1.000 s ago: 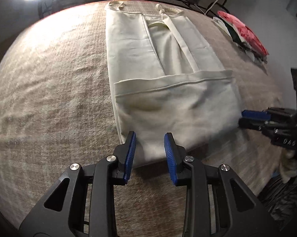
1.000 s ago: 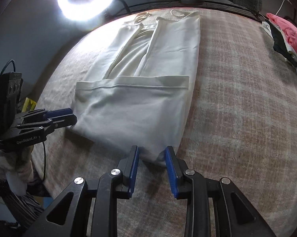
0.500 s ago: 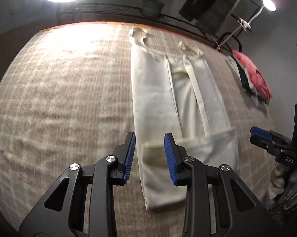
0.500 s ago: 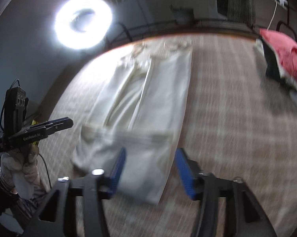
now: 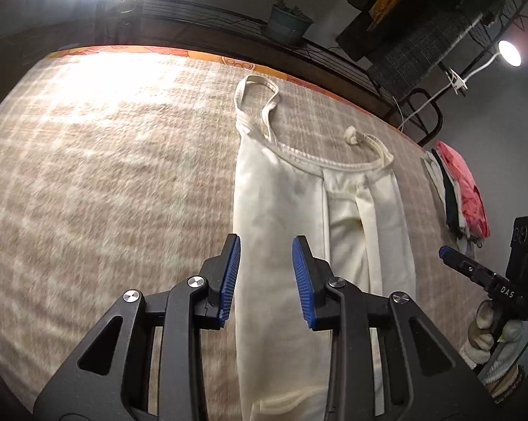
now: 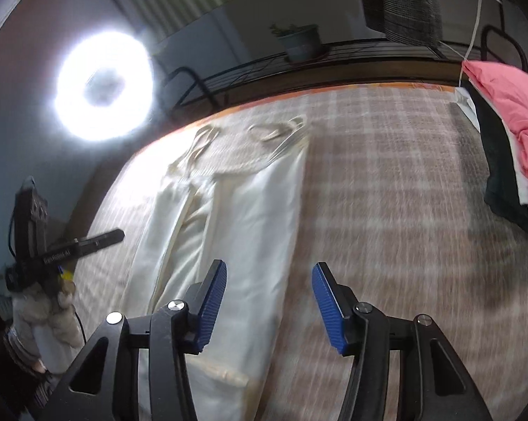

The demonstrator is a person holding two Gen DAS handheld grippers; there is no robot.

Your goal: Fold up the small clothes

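A cream sleeveless top (image 5: 278, 193) lies flat on the plaid blanket (image 5: 106, 175), folded lengthwise, with its straps (image 5: 257, 98) at the far end. Its lower hem is folded up near the bottom edge of the left wrist view. My left gripper (image 5: 265, 242) hovers open over the top's left edge and holds nothing. My right gripper (image 6: 270, 266) hangs over the right edge of the top (image 6: 250, 210); its jaws are closing and stand wide, with nothing pressed between them. Each gripper also shows in the other's view: the right gripper (image 5: 474, 273) and the left gripper (image 6: 88, 242).
A pile of folded clothes with a pink piece on top (image 6: 509, 119) sits at the blanket's right edge. A ring light (image 6: 102, 87) glares behind the far edge, beside a potted plant (image 5: 288, 28) on a dark rail. A small lamp (image 5: 509, 52) is at the upper right.
Both grippers have left the folded-up hem and moved along the top toward its straps. The right gripper's jaws stand much wider than a second ago.
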